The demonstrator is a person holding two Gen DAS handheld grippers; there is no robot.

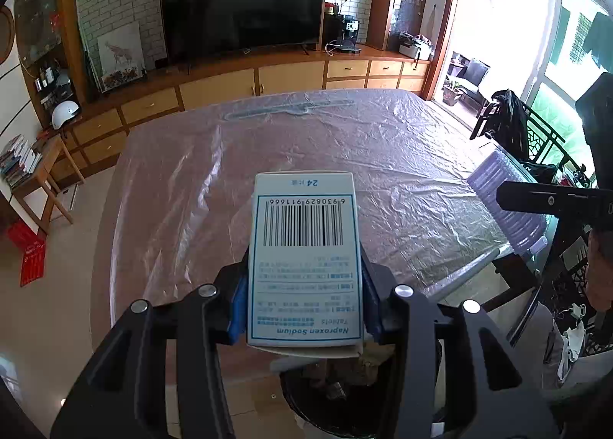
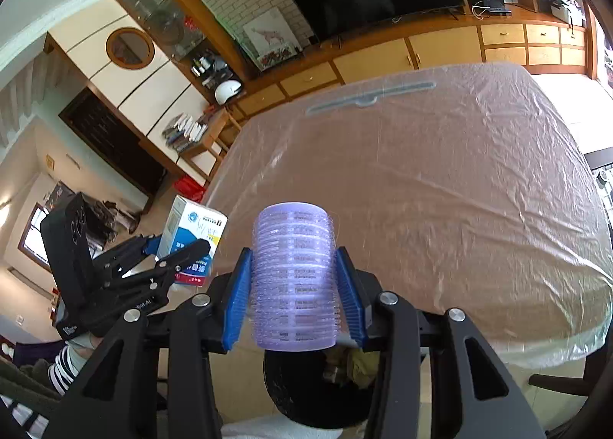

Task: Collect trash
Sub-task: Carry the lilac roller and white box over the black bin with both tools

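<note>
Left gripper (image 1: pixel 304 297) fingers clamp medicine box (image 1: pixel 304 262); right gripper (image 2: pixel 295 282) fingers clamp purple hair roller (image 2: pixel 295 278); both above bin (image 2: pixel 306 393) beside counter (image 2: pixel 459 190).

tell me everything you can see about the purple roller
The purple roller is a translucent lilac cylinder with ribbed, bristly rings and a hollow core. It stands upright, clamped at mid-height between the right gripper's blue pads. It hangs at the table's near edge over a dark bin that already holds trash.
</note>
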